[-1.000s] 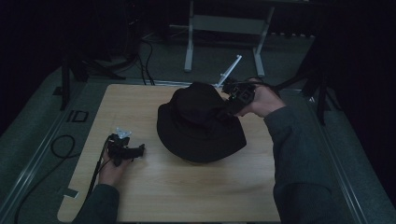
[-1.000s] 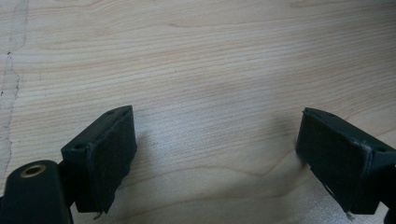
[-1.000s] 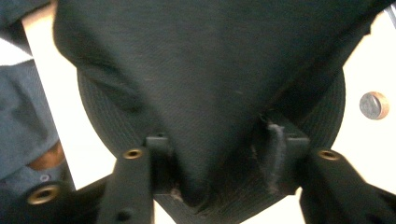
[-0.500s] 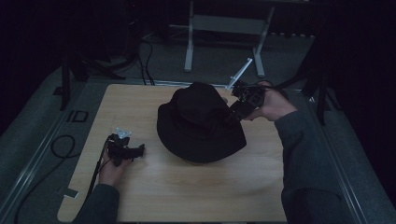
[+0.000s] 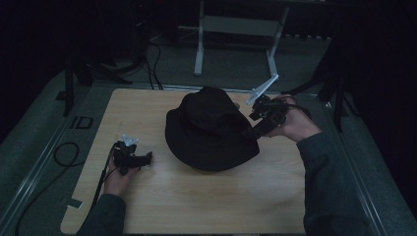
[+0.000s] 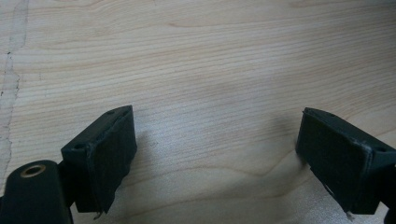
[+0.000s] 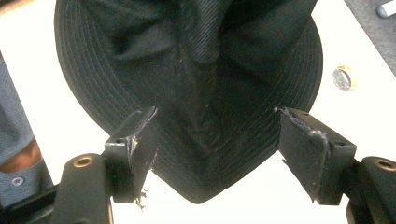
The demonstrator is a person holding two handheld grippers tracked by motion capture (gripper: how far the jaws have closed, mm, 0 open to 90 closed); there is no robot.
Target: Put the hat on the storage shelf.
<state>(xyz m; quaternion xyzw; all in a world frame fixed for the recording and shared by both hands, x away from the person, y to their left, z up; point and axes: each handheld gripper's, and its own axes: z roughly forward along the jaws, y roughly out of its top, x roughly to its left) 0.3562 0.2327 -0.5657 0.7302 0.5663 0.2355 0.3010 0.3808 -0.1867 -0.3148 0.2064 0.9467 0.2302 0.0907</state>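
The right gripper (image 5: 257,124), jaws apart, straddles the bucket hat's (image 5: 209,130) brim at frame centre; the left gripper (image 5: 140,160), jaws apart, rests lower left on the worktop (image 5: 196,201).

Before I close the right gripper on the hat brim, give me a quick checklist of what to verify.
1. Right gripper open: ok, jaws wide apart.
2. Brim of the black hat between the jaws: ok, its edge lies centred in the gap.
3. Pads touching fabric: cannot tell.
4. Left gripper out of the way: ok, open over bare table, apart from the hat.
5. Hat resting on the table: ok in the high view, brim down.
6. Small round object beside the brim: ok, outside the jaws.
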